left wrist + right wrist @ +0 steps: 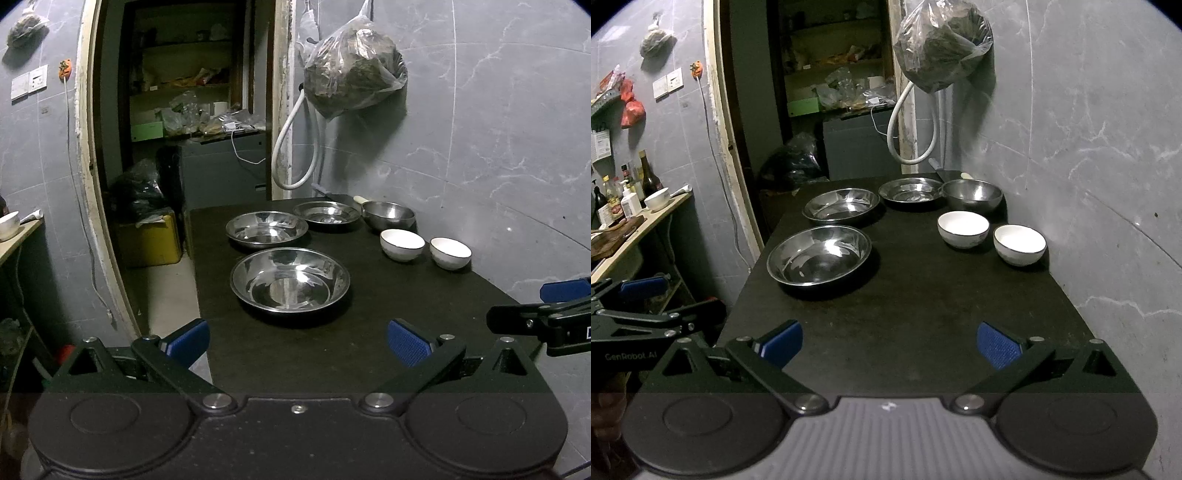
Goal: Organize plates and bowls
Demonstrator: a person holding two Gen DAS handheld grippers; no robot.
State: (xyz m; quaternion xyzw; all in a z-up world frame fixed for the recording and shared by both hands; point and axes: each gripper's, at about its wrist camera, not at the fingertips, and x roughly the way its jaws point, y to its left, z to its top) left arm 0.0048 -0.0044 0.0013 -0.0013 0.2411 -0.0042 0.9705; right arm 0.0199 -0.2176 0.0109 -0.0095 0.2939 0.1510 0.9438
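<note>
plates: three steel plates, near one (290,282), two farther (266,228) (327,213), left half of tabletop (351,350), all apart
bowls: steel bowl (388,214) far right, two white bowls (402,244) (450,252) nearer, by wall
left gripper (297,341): fingers spread, empty, near edge
right gripper (889,343): fingers spread, empty
risk: thin slick plate rim may slip from pinch; near plate sits close to left edge, a nudge could push it off; ceramic could chip if stacked hard

Dim, cool overhead lighting in both views. Bright glare on steel plates (290,282); soft shadows cast under white bowls (1019,243) and behind hanging bag (354,70). Strong fisheye bending and dark vignetting at corners. Mild noise throughout.
</note>
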